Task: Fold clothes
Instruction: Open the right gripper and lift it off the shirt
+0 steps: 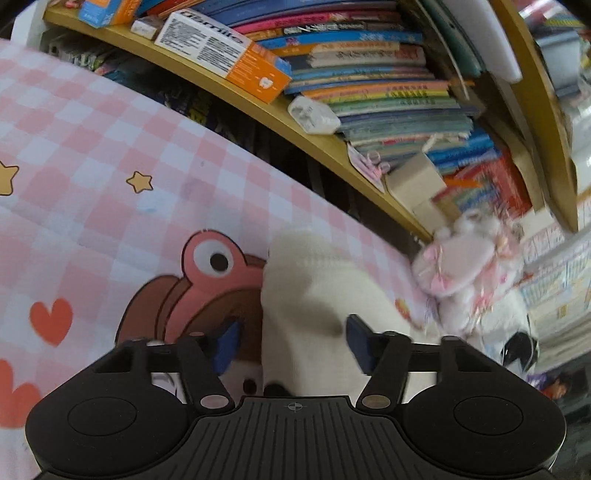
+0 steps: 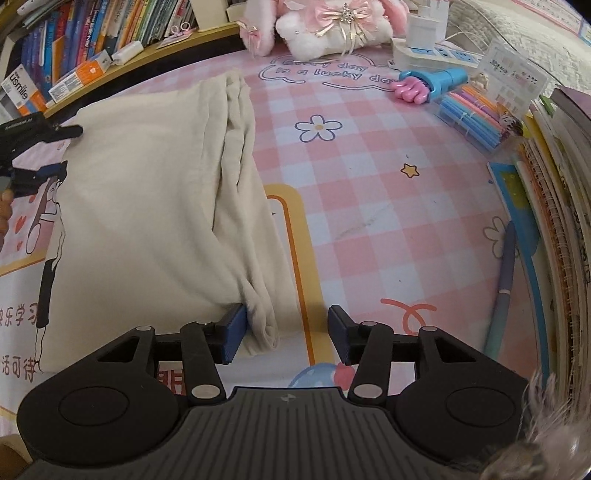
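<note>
The right gripper (image 2: 286, 330) is being held with its jaws parted over the pink checked mat (image 2: 369, 192); its left pad is touching the near corner of the cream garment (image 2: 147, 206), while its right pad is standing apart from the cloth, so nothing is being clamped. In the left wrist view, the left gripper (image 1: 288, 341) is being held with its jaws apart around a raised fold of the same cream garment (image 1: 314, 295); the right pad is lying against the cloth, but whether the cloth is truly being pinched cannot be told because of blur. In the right wrist view this left gripper (image 2: 40, 147) is being seen at the garment's far left edge.

The garment is lying folded on the mat, with a bunched, layered fold running along its right side. Beyond the garment, at the mat's far edge, a white and pink plush toy (image 2: 332, 33) is resting. To the garment's far right, a blue and pink toy (image 2: 428, 83) and a box of coloured pens (image 2: 472, 114) are lying on the mat. Behind the garment's far left, a wooden shelf (image 1: 325, 147) is carrying stacked books (image 1: 388, 92) and an orange and white box (image 1: 225, 55).
</note>
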### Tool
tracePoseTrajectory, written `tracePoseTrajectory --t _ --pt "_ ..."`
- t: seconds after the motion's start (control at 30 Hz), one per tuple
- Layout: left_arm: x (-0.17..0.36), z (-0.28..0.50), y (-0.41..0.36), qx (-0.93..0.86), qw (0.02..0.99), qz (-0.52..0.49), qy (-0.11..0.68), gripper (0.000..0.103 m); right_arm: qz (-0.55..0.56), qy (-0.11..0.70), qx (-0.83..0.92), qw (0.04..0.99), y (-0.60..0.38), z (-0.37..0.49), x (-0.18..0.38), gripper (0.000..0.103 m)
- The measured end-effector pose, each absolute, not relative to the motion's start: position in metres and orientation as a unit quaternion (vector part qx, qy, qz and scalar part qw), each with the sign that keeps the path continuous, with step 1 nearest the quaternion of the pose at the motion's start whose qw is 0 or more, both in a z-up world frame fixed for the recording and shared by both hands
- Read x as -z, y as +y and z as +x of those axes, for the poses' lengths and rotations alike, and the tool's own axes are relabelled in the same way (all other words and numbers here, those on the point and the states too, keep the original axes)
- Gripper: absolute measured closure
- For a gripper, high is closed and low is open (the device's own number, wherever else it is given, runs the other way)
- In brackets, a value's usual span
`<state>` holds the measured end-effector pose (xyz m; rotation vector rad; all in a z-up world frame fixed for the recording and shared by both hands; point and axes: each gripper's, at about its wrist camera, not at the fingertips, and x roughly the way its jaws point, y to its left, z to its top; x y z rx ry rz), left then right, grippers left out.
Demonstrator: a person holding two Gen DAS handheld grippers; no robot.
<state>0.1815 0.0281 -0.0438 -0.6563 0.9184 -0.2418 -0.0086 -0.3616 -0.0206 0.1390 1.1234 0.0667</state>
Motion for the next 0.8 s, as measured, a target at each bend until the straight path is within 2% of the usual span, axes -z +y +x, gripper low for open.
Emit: tracePoseTrajectory --t 0.07,0.1,0.2,0.23,0.27,0.37,0.43,0.5,0.57,0.6,0.8 --pt "0.046 0.186 0.026 0.11 0.836 -0.305 0.443 0.089 0.067 0.532 -0.028 0.844 -0.361 -0.009 0.021 0.057" --pt "0.043 0.187 0.021 0.114 0.842 -0.288 0.442 0.095 0.068 0.532 -0.027 0.844 -0.361 -0.009 0.02 0.057" --pt "0.007 0.166 -0.012 0.15 0.907 -0.155 0.362 0.097 0.069 0.532 -0.024 0.844 -0.361 -0.009 0.02 0.057" --pt "-0.001 0.16 -0.022 0.159 0.922 -0.113 0.334 0.096 0.07 0.532 -0.023 0.844 -0.361 -0.009 0.02 0.057" --pt "-0.009 0.153 -0.033 0.167 0.935 -0.072 0.305 0.089 0.07 0.532 -0.023 0.844 -0.361 -0.009 0.02 0.057" --pt "0.008 0.188 -0.025 0.125 0.912 -0.093 0.379 0.087 0.069 0.532 -0.022 0.843 -0.36 -0.009 0.02 0.057" --pt "0.021 0.206 -0.01 0.096 0.892 -0.14 0.418 0.08 0.067 0.533 -0.023 0.843 -0.36 -0.008 0.021 0.056" --pt "0.025 0.206 0.015 0.063 0.883 -0.203 0.417 0.065 0.066 0.534 -0.025 0.843 -0.36 -0.007 0.02 0.056" --pt "0.016 0.192 0.034 0.031 0.895 -0.23 0.381 0.043 0.064 0.534 -0.028 0.843 -0.361 -0.007 0.02 0.056" --pt "0.009 0.182 0.042 0.015 0.903 -0.233 0.36 0.04 0.063 0.533 -0.029 0.843 -0.361 -0.007 0.02 0.056" --pt "0.011 0.116 0.043 0.072 0.88 -0.221 0.414 0.04 0.055 0.527 -0.041 0.847 -0.361 -0.008 0.021 0.056"
